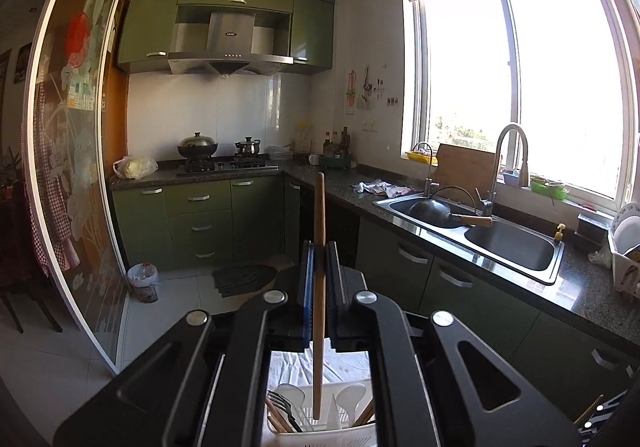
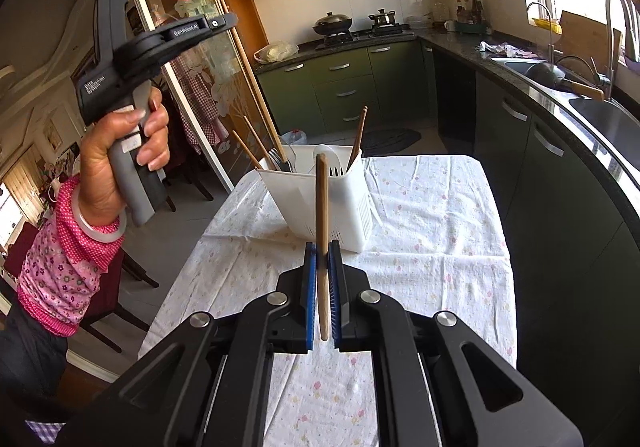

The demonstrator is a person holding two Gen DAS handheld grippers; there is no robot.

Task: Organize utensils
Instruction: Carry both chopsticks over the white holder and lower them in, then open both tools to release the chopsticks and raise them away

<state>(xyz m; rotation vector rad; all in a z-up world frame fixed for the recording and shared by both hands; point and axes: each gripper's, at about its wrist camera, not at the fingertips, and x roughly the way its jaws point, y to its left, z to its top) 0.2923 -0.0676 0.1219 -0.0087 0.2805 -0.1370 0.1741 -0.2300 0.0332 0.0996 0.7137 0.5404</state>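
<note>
My left gripper (image 1: 319, 251) is shut on a wooden chopstick (image 1: 319, 231) held upright, its lower end over the white utensil caddy (image 1: 320, 433) directly below. In the right wrist view the left gripper (image 2: 230, 21) is high at the left, its chopstick (image 2: 256, 87) slanting down into the caddy (image 2: 320, 199). My right gripper (image 2: 322, 251) is shut on a second wooden chopstick (image 2: 321, 207), upright, in front of the caddy. The caddy stands on the floral tablecloth (image 2: 420, 247) and holds forks (image 2: 278, 159), white spoons (image 2: 332, 163) and other chopsticks (image 2: 358, 137).
A dark granite counter (image 1: 480, 247) with a steel double sink (image 1: 512, 247) runs along the right under a window. A wok (image 1: 436, 211) lies in the sink. Green cabinets (image 1: 200, 223) and a stove (image 1: 224, 165) are at the back. A glass sliding door (image 2: 192, 87) is left of the table.
</note>
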